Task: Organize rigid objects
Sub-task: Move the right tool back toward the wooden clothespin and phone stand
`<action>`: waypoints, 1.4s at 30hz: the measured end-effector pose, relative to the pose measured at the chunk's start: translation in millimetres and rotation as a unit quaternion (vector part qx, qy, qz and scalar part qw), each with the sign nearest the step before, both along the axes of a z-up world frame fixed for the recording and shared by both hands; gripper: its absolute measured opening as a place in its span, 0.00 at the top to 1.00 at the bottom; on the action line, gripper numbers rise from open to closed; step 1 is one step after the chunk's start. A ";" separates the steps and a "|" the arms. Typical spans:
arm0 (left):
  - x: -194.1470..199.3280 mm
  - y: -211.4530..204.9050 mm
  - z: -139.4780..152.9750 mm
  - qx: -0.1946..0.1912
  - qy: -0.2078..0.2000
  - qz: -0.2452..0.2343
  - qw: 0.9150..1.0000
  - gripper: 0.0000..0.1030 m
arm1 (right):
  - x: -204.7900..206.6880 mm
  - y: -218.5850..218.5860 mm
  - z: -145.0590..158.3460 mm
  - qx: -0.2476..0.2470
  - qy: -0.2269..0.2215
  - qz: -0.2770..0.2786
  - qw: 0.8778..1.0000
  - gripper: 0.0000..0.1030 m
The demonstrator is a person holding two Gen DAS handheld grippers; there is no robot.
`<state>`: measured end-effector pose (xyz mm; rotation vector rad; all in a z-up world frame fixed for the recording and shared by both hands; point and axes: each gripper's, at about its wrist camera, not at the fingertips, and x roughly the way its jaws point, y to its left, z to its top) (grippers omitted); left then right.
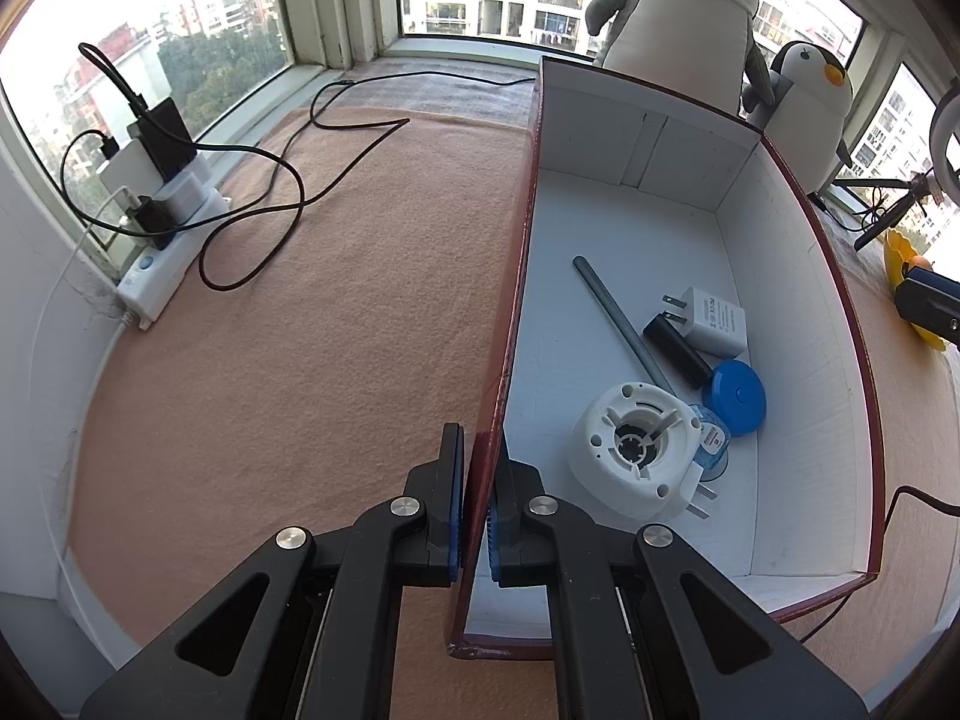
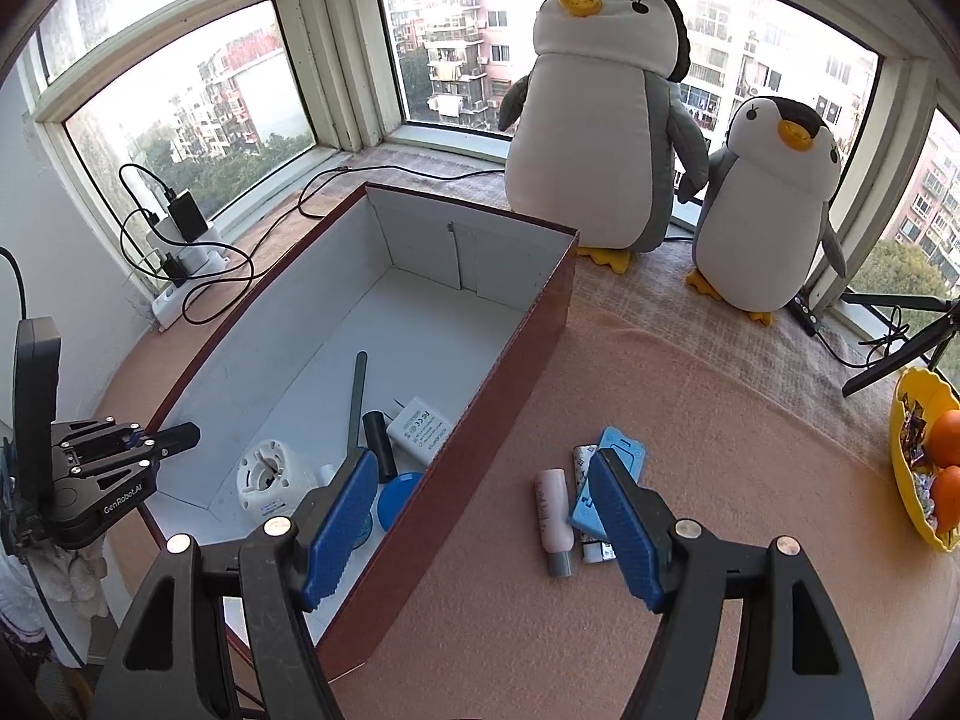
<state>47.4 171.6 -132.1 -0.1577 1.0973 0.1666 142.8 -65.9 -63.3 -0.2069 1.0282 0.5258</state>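
A dark-red cardboard box (image 1: 798, 330) with a white inside stands on the peach cloth. My left gripper (image 1: 480, 450) is shut on its left wall, one finger on each side. In the box lie a white round device (image 1: 636, 456), a grey rod (image 1: 618, 318), a white charger (image 1: 714, 318), a black cylinder (image 1: 675, 351) and a blue disc (image 1: 735, 396). My right gripper (image 2: 480, 468) hangs open and holds nothing, above the box's right wall (image 2: 510, 372). On the cloth right of the box lie a pink tube (image 2: 555, 510), a light-blue case (image 2: 624, 450) and a white tube (image 2: 582, 456).
Two plush penguins (image 2: 600, 120) stand behind the box by the window. A power strip (image 1: 162, 282) with chargers and black cables (image 1: 270, 192) sits at the left. A yellow bowl (image 2: 906, 480) with oranges and a tripod leg (image 2: 900, 354) are at the right.
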 end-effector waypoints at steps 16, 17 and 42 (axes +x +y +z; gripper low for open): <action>-0.4 0.2 -0.1 0.000 0.001 0.001 1.000 0.95 | 24.2 -71.8 -12.8 -0.007 0.013 -0.072 0.997 0.33; -0.2 0.1 -0.1 0.000 0.001 0.000 1.000 0.95 | 26.3 -77.5 -14.5 -0.006 0.016 -0.078 0.997 0.33; 1.7 -1.1 -2.1 0.004 0.008 0.000 1.000 0.95 | 24.6 -103.1 -104.3 -0.114 0.071 0.019 0.991 0.51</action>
